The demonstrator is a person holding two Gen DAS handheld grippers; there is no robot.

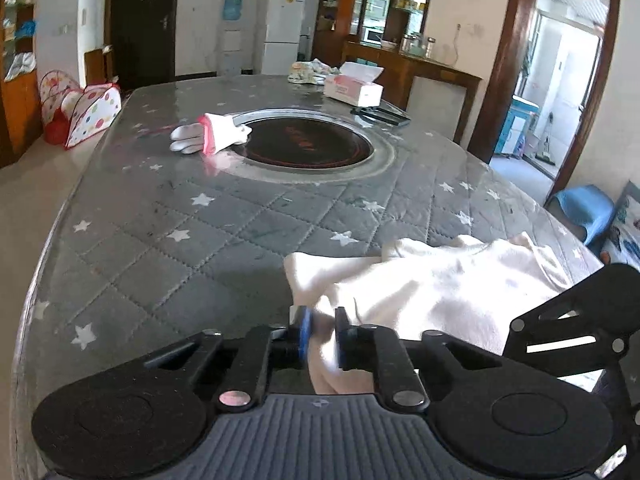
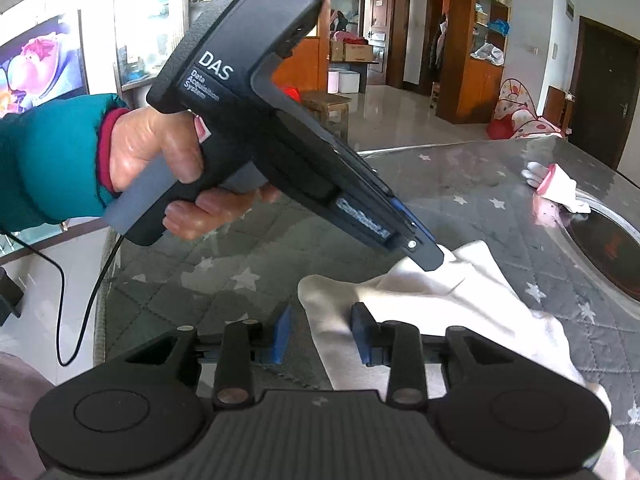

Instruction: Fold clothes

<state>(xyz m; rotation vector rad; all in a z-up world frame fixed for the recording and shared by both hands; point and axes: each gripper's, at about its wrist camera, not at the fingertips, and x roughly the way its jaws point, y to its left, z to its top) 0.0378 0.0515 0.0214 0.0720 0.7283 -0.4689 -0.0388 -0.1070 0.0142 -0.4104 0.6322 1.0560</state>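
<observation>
left wrist view: nearest us, left gripper (image 1: 320, 330) has its fingers (image 1: 304, 332) closed on a fold of the white garment (image 1: 440, 280), which lies on the quilted grey surface (image 1: 180, 240). a glove (image 1: 208, 138) lies farther off.

right wrist view: right gripper (image 2: 320, 334) has its fingers (image 2: 282, 332) apart, straddling the garment's edge; we see a hand (image 2: 160, 160) holding the left gripper.

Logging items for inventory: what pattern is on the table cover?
Grey quilted table cover with white stars, clearest in the left wrist view.

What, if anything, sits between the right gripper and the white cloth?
Nothing visible. The white cloth already lies between the right gripper's open fingers, and the left gripper is clamped on another part of it. The glove lies far off.
</observation>
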